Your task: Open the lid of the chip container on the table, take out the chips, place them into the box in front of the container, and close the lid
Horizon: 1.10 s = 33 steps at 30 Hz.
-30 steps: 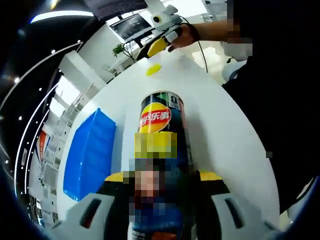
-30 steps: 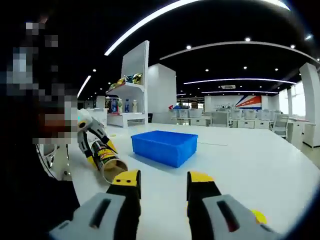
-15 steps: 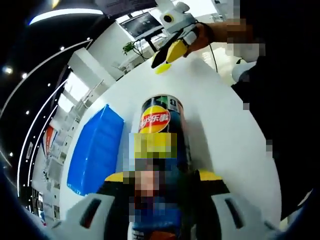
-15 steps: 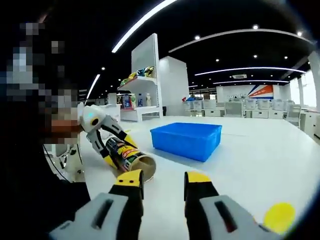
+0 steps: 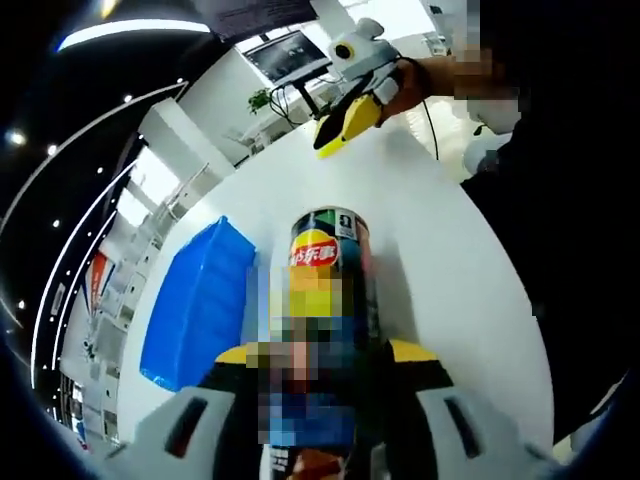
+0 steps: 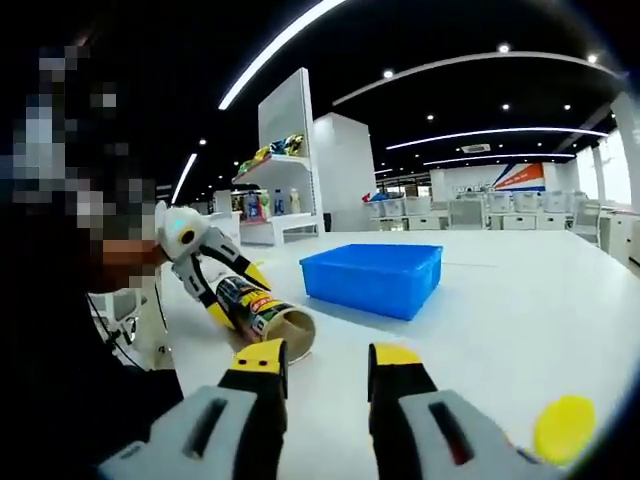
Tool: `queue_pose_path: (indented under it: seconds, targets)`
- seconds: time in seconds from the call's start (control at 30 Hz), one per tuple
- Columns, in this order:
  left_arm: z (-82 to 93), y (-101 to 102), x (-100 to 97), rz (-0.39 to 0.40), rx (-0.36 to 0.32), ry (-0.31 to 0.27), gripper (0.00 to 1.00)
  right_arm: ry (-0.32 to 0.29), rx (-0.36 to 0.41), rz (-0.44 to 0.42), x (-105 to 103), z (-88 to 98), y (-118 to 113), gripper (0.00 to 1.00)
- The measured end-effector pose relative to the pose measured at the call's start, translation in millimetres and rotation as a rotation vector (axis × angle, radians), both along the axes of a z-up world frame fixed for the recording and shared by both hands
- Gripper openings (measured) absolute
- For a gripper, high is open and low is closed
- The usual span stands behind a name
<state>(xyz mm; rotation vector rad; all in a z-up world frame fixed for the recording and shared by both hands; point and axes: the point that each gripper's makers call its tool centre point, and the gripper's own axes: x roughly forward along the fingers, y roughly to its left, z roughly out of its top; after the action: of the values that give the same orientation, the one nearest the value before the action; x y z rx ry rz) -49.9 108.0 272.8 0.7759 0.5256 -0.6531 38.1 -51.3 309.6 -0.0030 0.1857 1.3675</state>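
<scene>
Sideways on the white desk, the open chip container is clamped by the left tool; the right tool is narrowly parted, empty, yellow lid near it, blue box beyond.

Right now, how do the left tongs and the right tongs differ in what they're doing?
The left tongs are shut on the chip can, which is tilted with its open mouth low over the white table; the right tongs are open and hold nothing. The left tongs sit beside the blue box, whereas the right tongs hover nearer the loose yellow lid. Both have yellow tips.
</scene>
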Motion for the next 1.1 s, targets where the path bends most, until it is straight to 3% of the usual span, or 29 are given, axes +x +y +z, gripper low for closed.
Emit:
queue_pose_path:
  seconds: [0.17,0.27,0.37,0.5,0.67,0.77,0.87,0.9,1.1]
  targets:
    - [1.4,2,-7.9,0.005,-0.004,0.024,0.41,0.033,0.013,0.000,-2,0.8,2,0.29]
    - [4.5,-1,-11.1,0.006,-0.022,0.032,0.40,0.105,0.025,-0.004,-4,-1.4,6,0.29]
    - [6.4,-3,-14.7,0.005,-0.024,0.033,0.38,0.226,0.063,-0.022,-4,-4.5,10,0.28]
    - [11.6,-8,-20.1,0.008,-0.049,0.033,0.36,0.352,0.058,-0.005,-13,-16.2,20,0.26]
    - [26.4,-5,-12.4,0.021,-0.075,-0.025,0.37,0.516,0.057,0.020,-24,-26.3,36,0.25]
    - [27.9,1,-5.4,0.043,-0.061,-0.037,0.38,0.537,0.049,0.048,-34,-26.3,48,0.19]
    - [13.0,11,-4.3,0.072,-0.009,0.010,0.30,0.533,0.046,0.059,-39,-24.0,53,0.19]
    - [12.8,11,-1.6,0.060,0.004,-0.019,0.31,0.534,0.048,0.058,-37,-23.8,49,0.19]
    - [14.0,9,-3.8,0.063,-0.014,-0.018,0.31,0.547,0.056,0.004,-16,-24.8,50,0.18]
